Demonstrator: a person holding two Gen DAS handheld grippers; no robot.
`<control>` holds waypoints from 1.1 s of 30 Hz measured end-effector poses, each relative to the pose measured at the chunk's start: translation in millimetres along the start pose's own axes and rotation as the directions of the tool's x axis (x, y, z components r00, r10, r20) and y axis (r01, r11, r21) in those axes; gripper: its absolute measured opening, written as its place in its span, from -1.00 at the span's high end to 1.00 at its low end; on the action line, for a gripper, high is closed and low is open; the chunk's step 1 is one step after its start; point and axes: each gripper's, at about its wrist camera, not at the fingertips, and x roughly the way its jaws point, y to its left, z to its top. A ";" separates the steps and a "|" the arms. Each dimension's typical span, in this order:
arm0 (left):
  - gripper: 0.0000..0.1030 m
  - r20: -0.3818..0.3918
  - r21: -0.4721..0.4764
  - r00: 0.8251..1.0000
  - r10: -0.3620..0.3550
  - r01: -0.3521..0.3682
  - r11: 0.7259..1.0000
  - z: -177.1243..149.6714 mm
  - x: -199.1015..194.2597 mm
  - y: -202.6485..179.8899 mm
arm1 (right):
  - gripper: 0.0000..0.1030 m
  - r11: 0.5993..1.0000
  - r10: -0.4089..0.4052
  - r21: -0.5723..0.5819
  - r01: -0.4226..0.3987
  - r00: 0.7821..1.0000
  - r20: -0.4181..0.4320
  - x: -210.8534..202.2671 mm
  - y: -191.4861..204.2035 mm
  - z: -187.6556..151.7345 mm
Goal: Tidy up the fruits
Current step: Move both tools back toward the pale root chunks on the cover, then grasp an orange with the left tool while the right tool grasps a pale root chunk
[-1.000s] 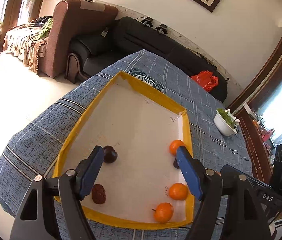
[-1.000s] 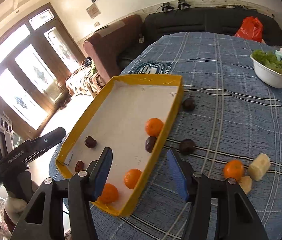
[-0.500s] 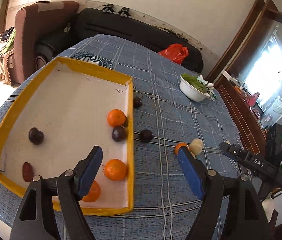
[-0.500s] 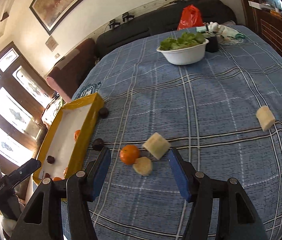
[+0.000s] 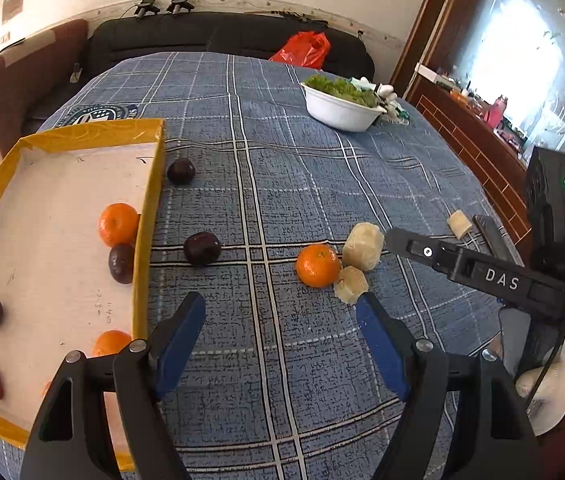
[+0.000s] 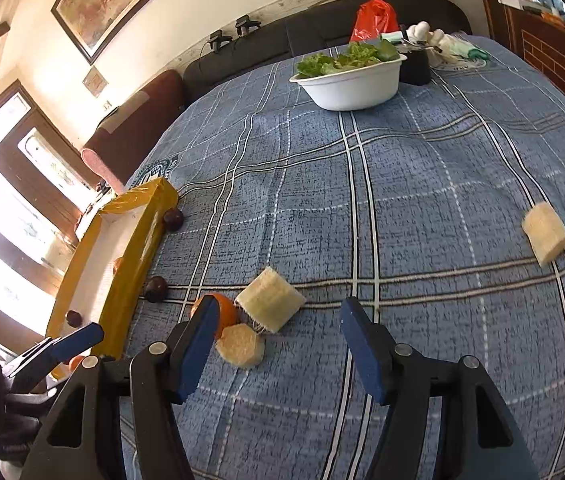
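A yellow-rimmed tray (image 5: 147, 216) at the left holds oranges (image 5: 117, 224) and dark plums (image 5: 121, 263). On the blue plaid cloth lie two plums (image 5: 201, 248) (image 5: 181, 171), an orange (image 5: 317, 265) and pale yellow fruit chunks (image 5: 363, 241) (image 5: 350, 284) (image 5: 458, 224). My left gripper (image 5: 280, 340) is open and empty, above the cloth in front of the orange. My right gripper (image 6: 278, 344) is open and empty; the orange (image 6: 224, 312) and chunks (image 6: 270, 299) (image 6: 240, 346) lie by its left finger. Another chunk (image 6: 544, 233) lies far right.
A white bowl of greens (image 5: 340, 106) (image 6: 350, 80) stands at the back of the table. A black sofa (image 5: 218, 40) with a red bag (image 5: 302, 50) is behind. The tray (image 6: 138, 248) shows at the left in the right wrist view. The table edge curves close on the right.
Both grippers swung right, away from the tray toward the loose orange and chunks on the cloth. Both stayed open and empty.
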 end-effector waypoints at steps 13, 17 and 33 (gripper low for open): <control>-0.51 -0.037 0.042 0.999 0.011 -0.010 0.999 2.9 21.9 -12.1 | 0.07 0.996 -0.002 -0.092 0.001 1.000 -0.020 31.5 8.3 0.0; -0.50 -0.062 0.019 0.998 0.004 -0.003 1.000 7.2 33.7 -13.3 | 0.09 0.997 -0.014 -0.082 0.015 1.000 0.015 27.2 2.5 -1.6; 0.14 -0.065 -0.012 0.998 -0.020 0.019 1.000 23.8 84.8 -21.7 | 0.08 0.994 0.068 0.085 -0.072 0.996 0.049 18.6 -36.9 4.8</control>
